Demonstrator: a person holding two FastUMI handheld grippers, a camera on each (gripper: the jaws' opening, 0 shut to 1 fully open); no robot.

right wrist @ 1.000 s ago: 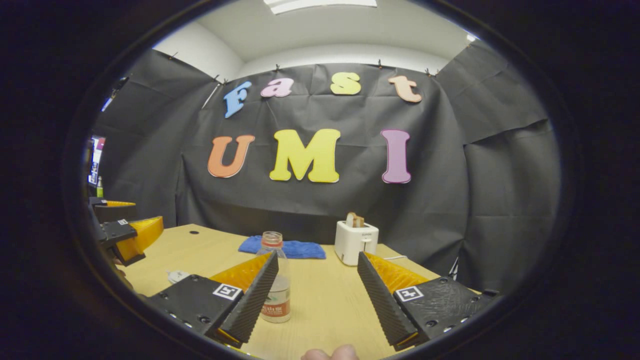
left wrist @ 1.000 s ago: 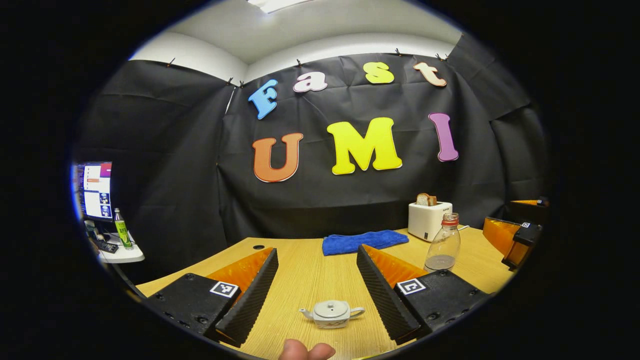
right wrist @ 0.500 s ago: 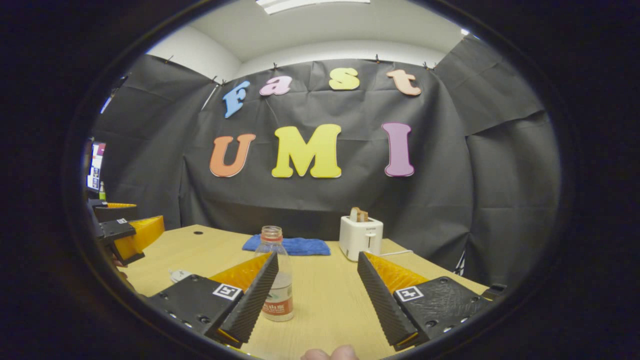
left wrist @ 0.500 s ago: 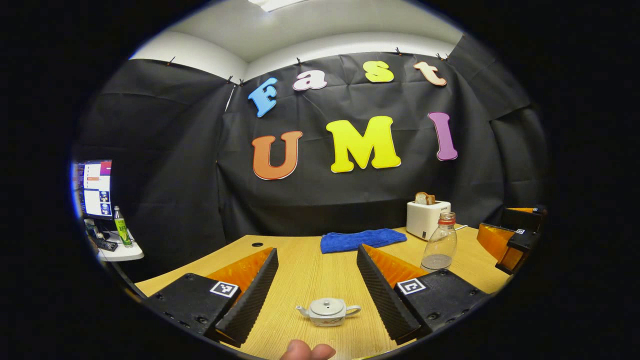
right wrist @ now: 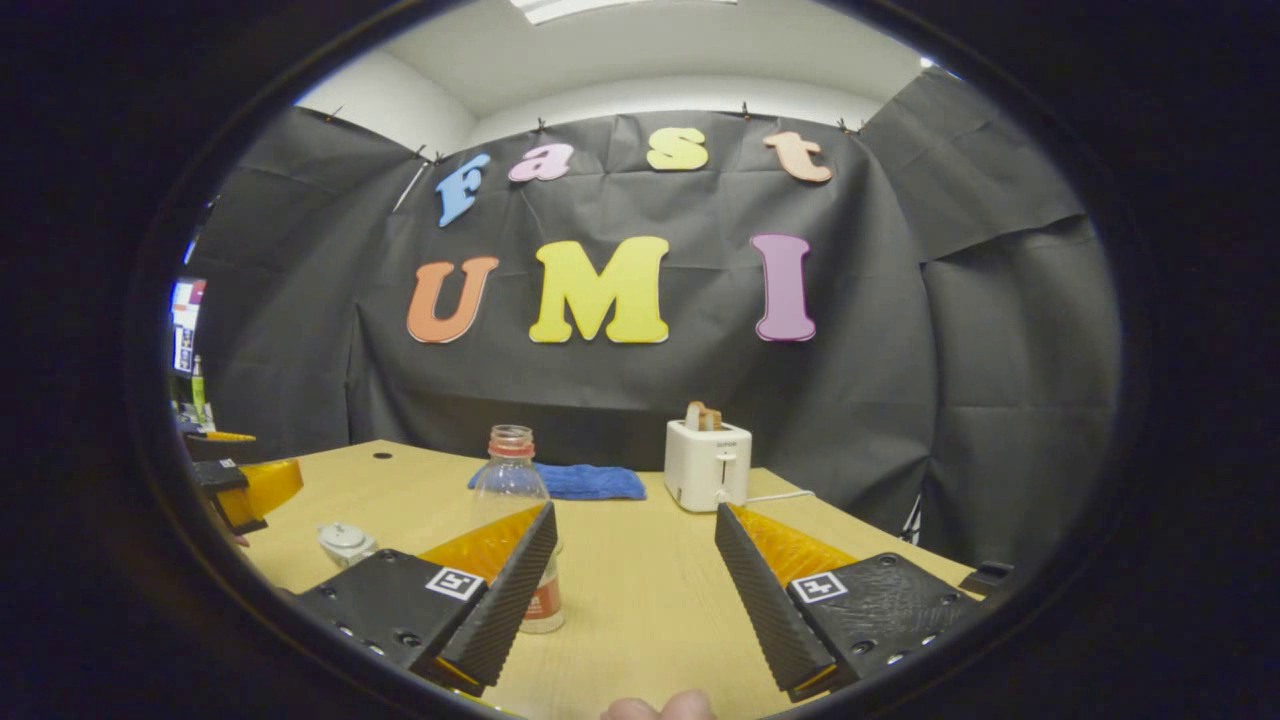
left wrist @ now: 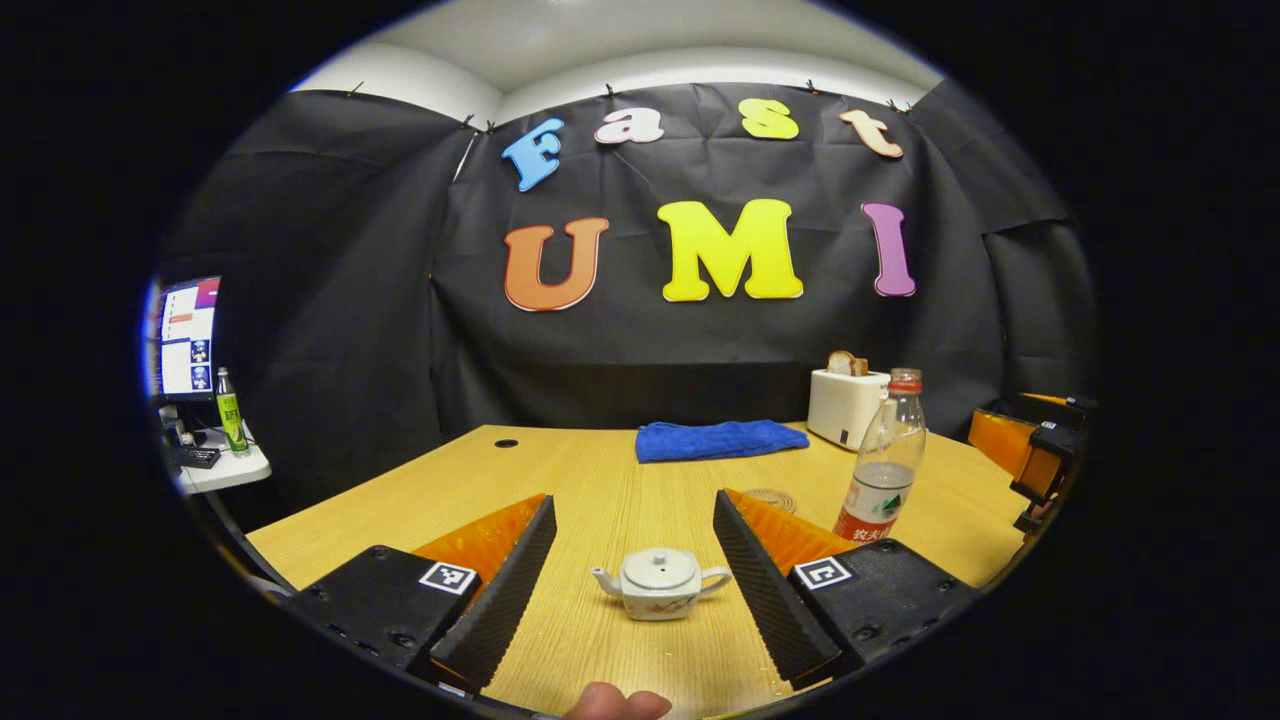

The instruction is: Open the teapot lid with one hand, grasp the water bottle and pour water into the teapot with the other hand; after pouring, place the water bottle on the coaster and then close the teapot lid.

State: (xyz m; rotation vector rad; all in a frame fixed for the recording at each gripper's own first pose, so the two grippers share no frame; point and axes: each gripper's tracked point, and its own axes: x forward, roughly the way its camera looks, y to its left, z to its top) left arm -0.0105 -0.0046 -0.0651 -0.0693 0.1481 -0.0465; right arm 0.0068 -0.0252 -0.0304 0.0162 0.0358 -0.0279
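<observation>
**Both tools drop lower, teapot and bottle lined up ahead**

The teapot (left wrist: 660, 584) sits on the desk (left wrist: 600, 480) with its lid (left wrist: 659, 567) on, spout to the left in the left gripper view, and it lies right between the spread fingers of the left tool (left wrist: 632, 585). A second ago it was nearer the bottom edge of that view; now it stands a touch higher in the picture and looks a little larger, and the wall behind has slid up. The left tool is wide open, touching nothing.

Next out, the water bottle (left wrist: 884, 460) stands upright with a little water in it, to the right of the teapot. Its label now shows in the left gripper view, where earlier the tool's finger hid the base. Just left of its foot lies the round coaster (left wrist: 768, 498), newly peeking over that finger.

In the right gripper view the bottle (right wrist: 512, 520) sits partly behind the near finger of the right tool (right wrist: 635, 590), farther left in the picture than half a second ago. That tool gapes open too, clear of the bottle.

Farther back, a blue cloth (left wrist: 720, 439) and a white toaster (right wrist: 708, 465) with bread in it. The teapot (right wrist: 346, 542) shows at the left here, beside the other tool (right wrist: 240, 487).
</observation>
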